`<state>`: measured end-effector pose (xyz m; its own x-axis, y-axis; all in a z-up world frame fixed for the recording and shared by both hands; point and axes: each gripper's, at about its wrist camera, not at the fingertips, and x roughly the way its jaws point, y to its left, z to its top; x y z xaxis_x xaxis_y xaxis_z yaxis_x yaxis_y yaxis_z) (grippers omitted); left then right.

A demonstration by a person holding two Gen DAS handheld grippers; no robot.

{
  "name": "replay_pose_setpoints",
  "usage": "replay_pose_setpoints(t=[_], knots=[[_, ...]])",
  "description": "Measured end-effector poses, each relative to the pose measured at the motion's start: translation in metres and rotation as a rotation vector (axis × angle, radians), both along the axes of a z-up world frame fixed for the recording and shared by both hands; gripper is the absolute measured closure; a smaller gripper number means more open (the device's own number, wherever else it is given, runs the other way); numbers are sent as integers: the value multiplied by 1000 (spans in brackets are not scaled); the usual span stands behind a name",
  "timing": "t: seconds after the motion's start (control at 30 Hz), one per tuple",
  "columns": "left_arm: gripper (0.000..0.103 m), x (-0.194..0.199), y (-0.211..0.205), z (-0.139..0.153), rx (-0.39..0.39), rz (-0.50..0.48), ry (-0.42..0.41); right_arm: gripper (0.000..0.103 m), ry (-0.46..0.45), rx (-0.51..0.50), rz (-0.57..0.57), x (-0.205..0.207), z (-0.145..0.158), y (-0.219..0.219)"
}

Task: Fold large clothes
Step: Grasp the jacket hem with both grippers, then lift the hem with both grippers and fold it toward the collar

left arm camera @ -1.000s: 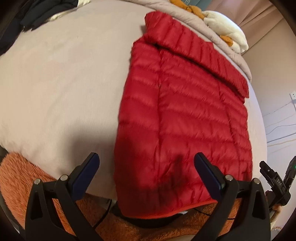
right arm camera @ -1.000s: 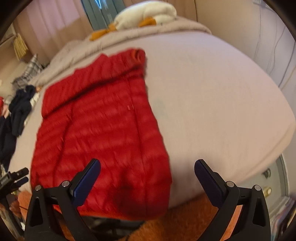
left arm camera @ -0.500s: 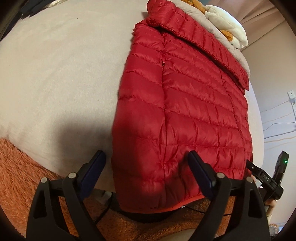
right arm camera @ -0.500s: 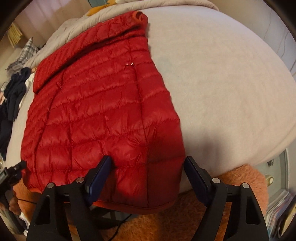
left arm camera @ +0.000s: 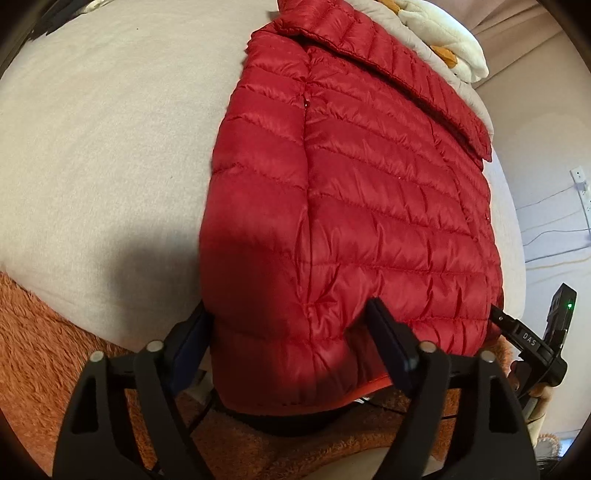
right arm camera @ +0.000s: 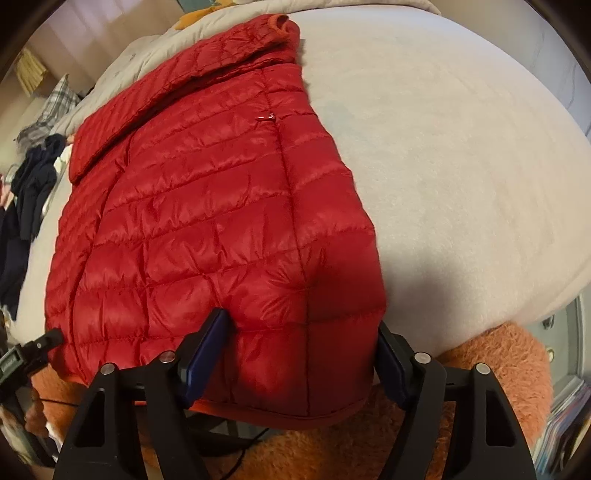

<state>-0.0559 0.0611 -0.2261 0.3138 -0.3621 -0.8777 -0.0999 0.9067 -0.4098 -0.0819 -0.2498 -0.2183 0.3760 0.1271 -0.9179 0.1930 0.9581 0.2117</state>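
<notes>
You have one red quilted down jacket (left arm camera: 369, 206) to fold, and it lies flat on the pale grey bed (left arm camera: 110, 129) with its hem hanging over the near edge, above the orange shaggy rug (left arm camera: 44, 332). Its collar end points away from you, toward the one white and orange plush toy (left arm camera: 443, 33) at the head of the bed.

Your left tool (left arm camera: 291, 339) straddles the hem corner on its side, and its jaws are closing with the padded fabric between them; the pads sit against the puffed quilting but have not yet squeezed it flat. Your right tool (right arm camera: 303, 354) does the same at the opposite hem corner, jaws closing around the fabric. That makes two tools, one at each bottom corner.

Expect the jacket to be light, soft and springy, with a slick nylon shell that will likely slide out of a shallow pinch. Take hold deep enough to catch the stitched hem band, not only the loose puff above it, since the filling will compress and the grip may loosen. Both corners should rise together, or the shell will probably skew across the bed.

A heap of dark clothes (right arm camera: 29, 192) lies at the far side of the bed, well apart from the jacket.
</notes>
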Motion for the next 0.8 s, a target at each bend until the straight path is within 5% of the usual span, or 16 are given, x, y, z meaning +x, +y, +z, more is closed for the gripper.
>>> replay_pose_setpoints(t=[0.13,0.37,0.53,0.8], knots=[[38,-1,-4,0,29,-10,-6,36,-10,9,4,2,0,8],[84,2,-11,-1,-86,-15,12,64,-41,37,26,5,5,19],[90,-2,-18,20,-49,-38,-50,82,-78,84,35,-1,15,19],[91,-8,-13,85,-68,-38,-223,85,-214,125,65,-5,63,14]])
